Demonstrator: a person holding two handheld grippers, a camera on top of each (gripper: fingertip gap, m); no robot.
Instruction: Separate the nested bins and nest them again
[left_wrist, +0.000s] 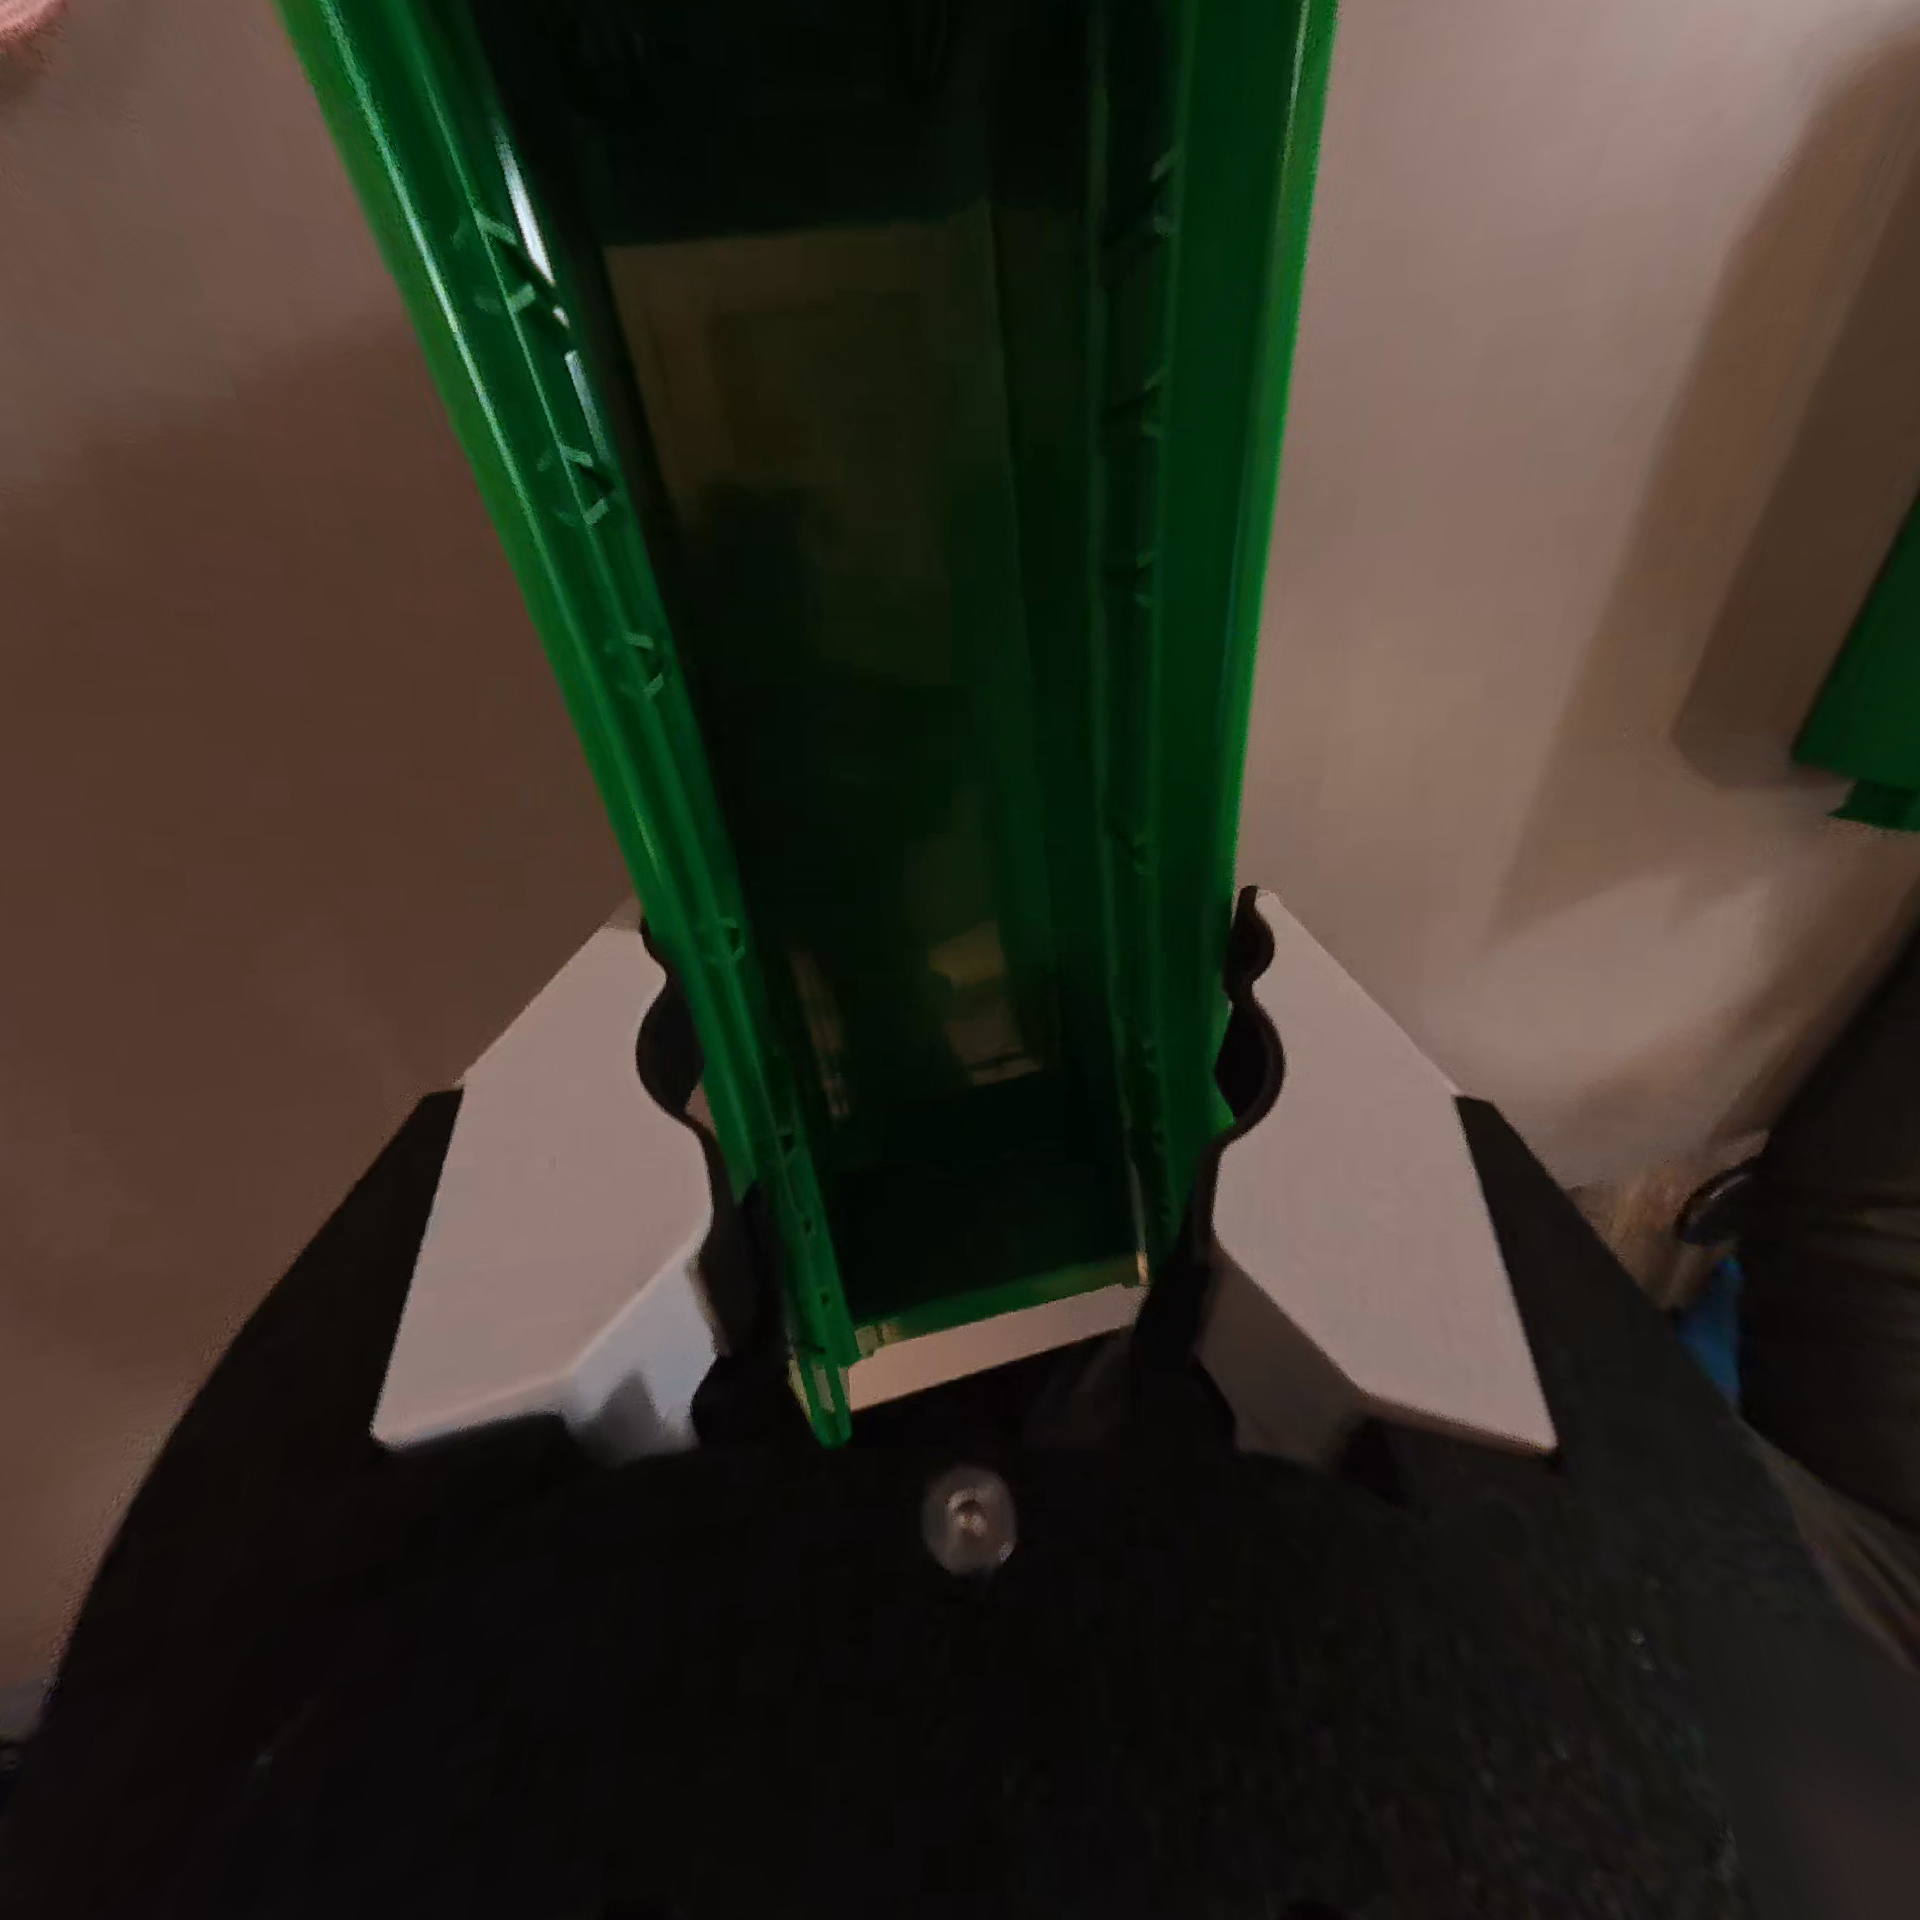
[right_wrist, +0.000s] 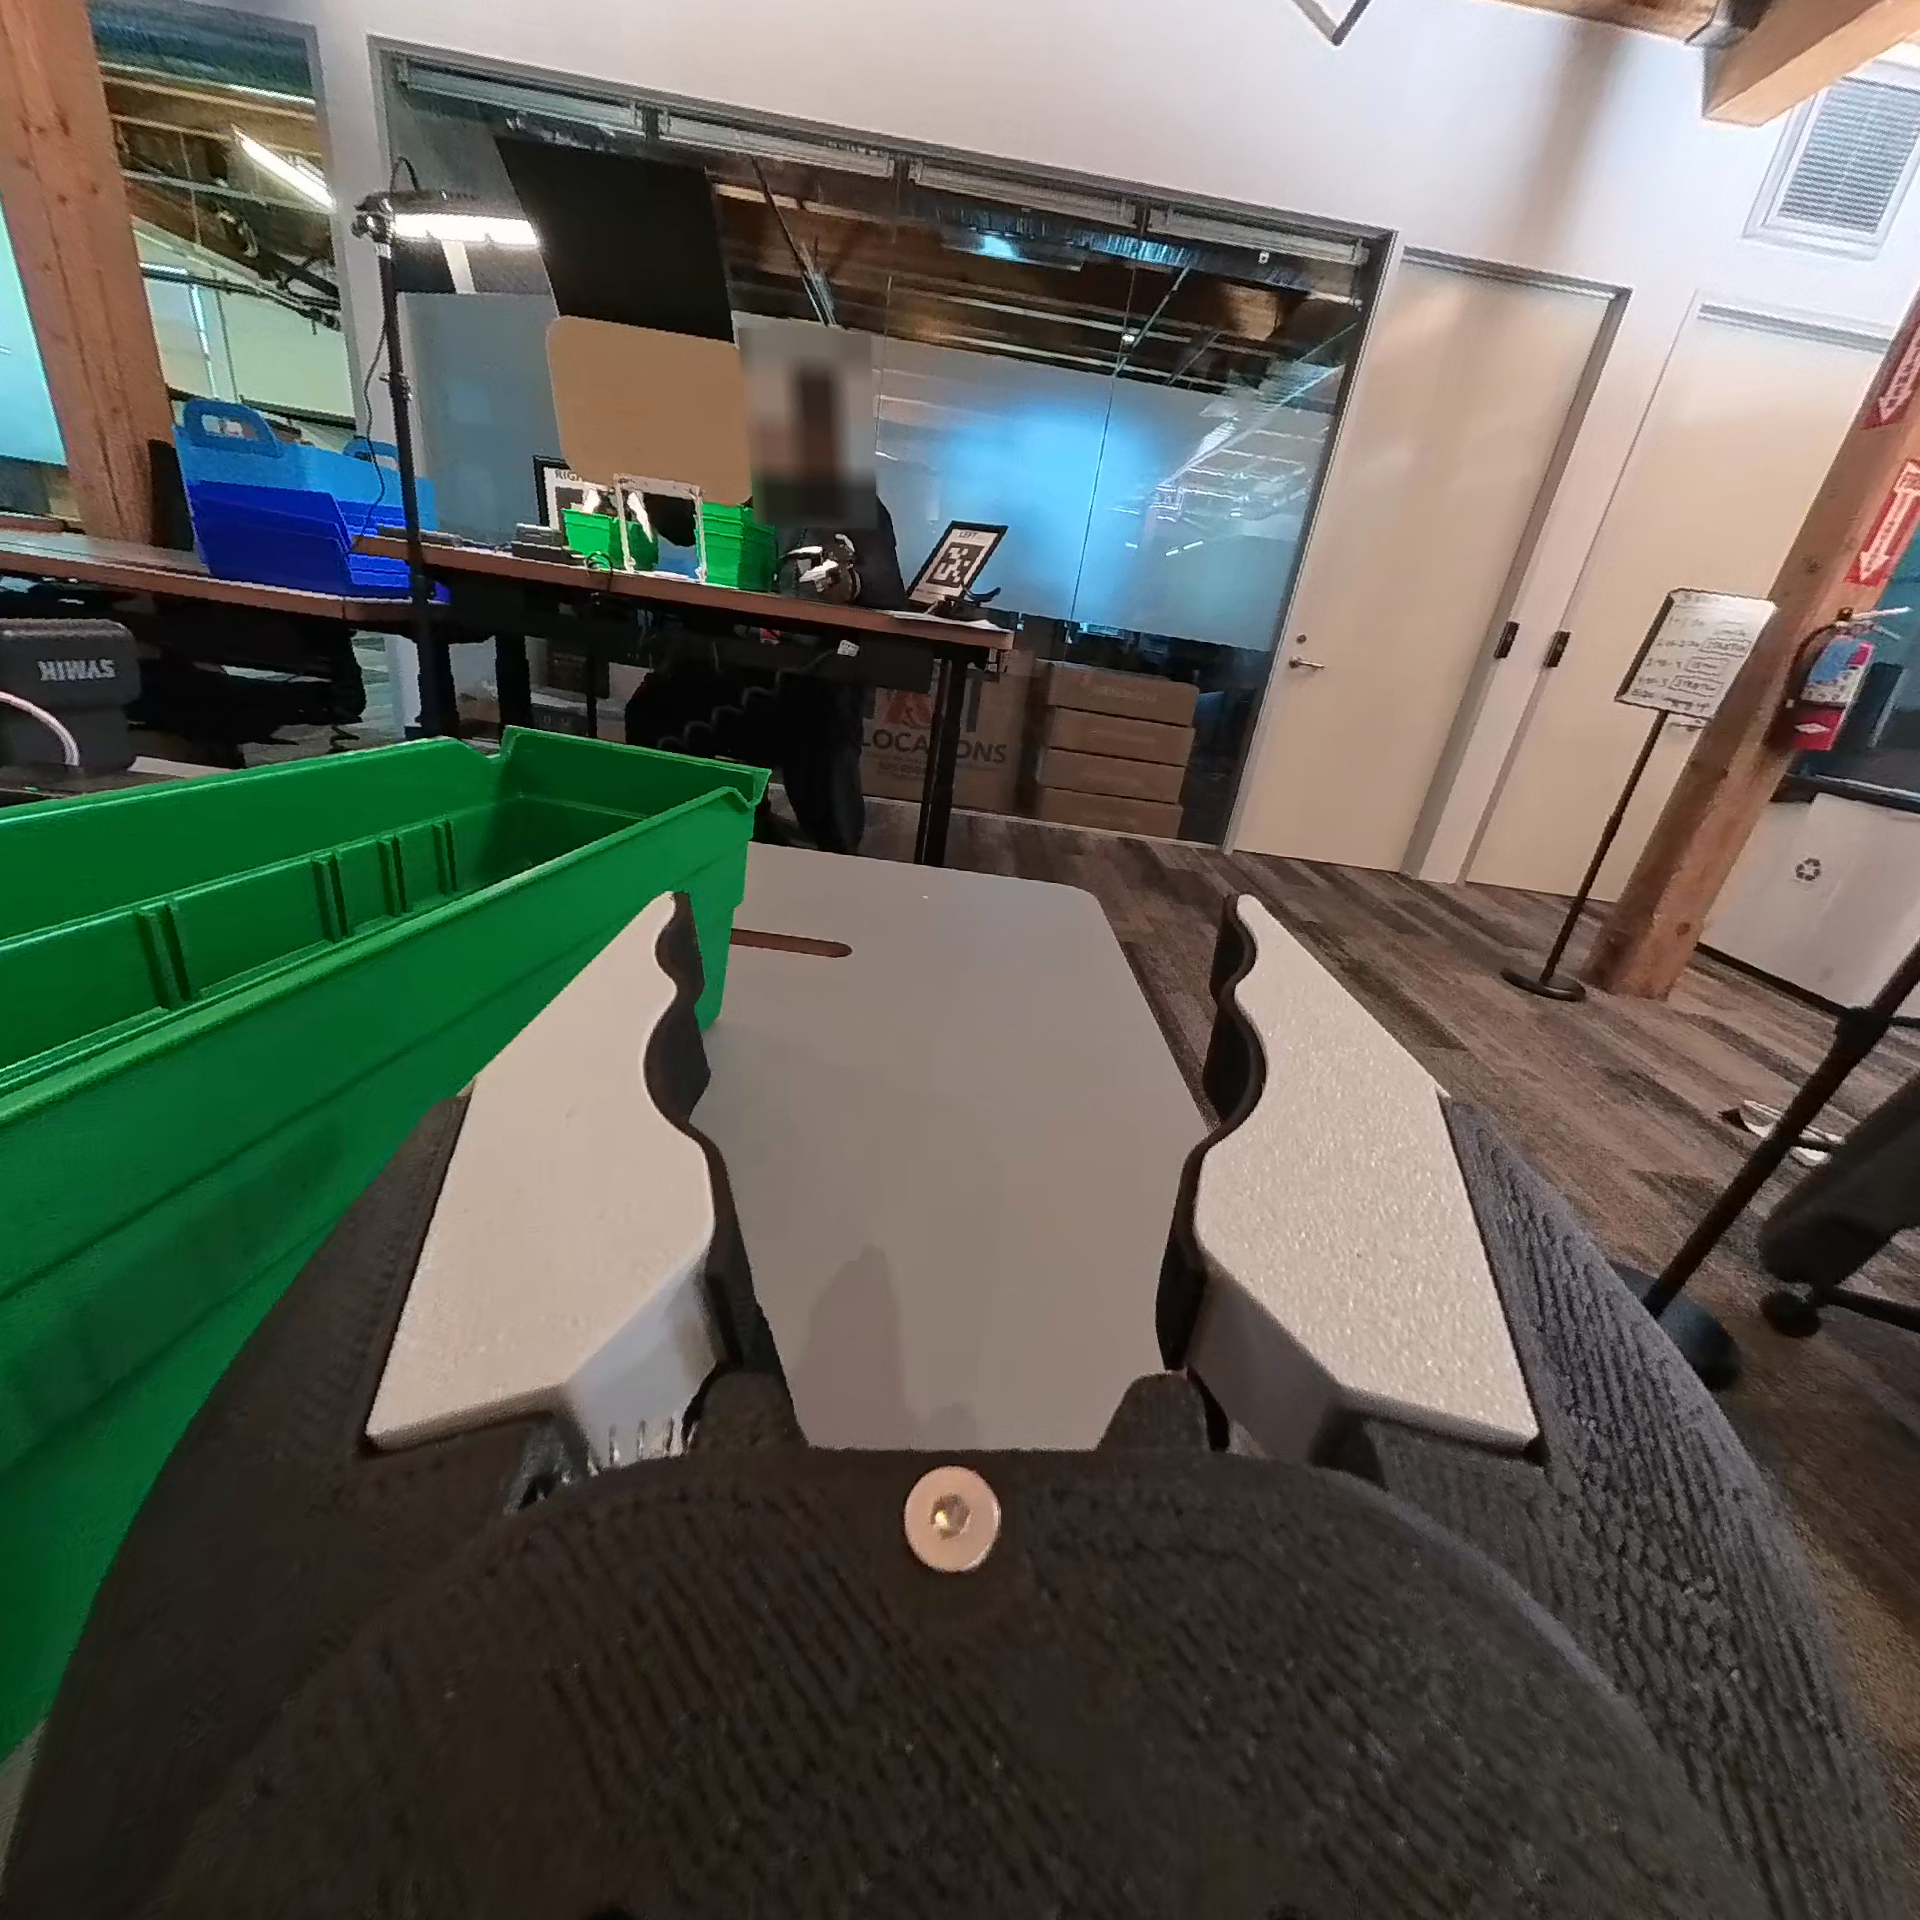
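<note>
Left wrist view: the left gripper (left_wrist: 951, 1049) is clamped on a green bin (left_wrist: 894, 623), its fingers pressing both long walls, against a plain pale wall (left_wrist: 1507, 416).

Right wrist view: the right gripper (right_wrist: 951, 1029) gapes wide, holding nothing, over the grey table (right_wrist: 935, 1091); another green bin (right_wrist: 312, 987) rests on that table's left part (wood-look floor (right_wrist: 1351, 966) beyond).

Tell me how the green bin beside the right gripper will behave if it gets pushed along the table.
The green bin looks like rigid ribbed plastic, so it should probably slide as one piece rather than flex. It appears empty, so likely light. Its long, low shape on the grey table makes tipping unlikely, though an off-centre push may swing it.
</note>
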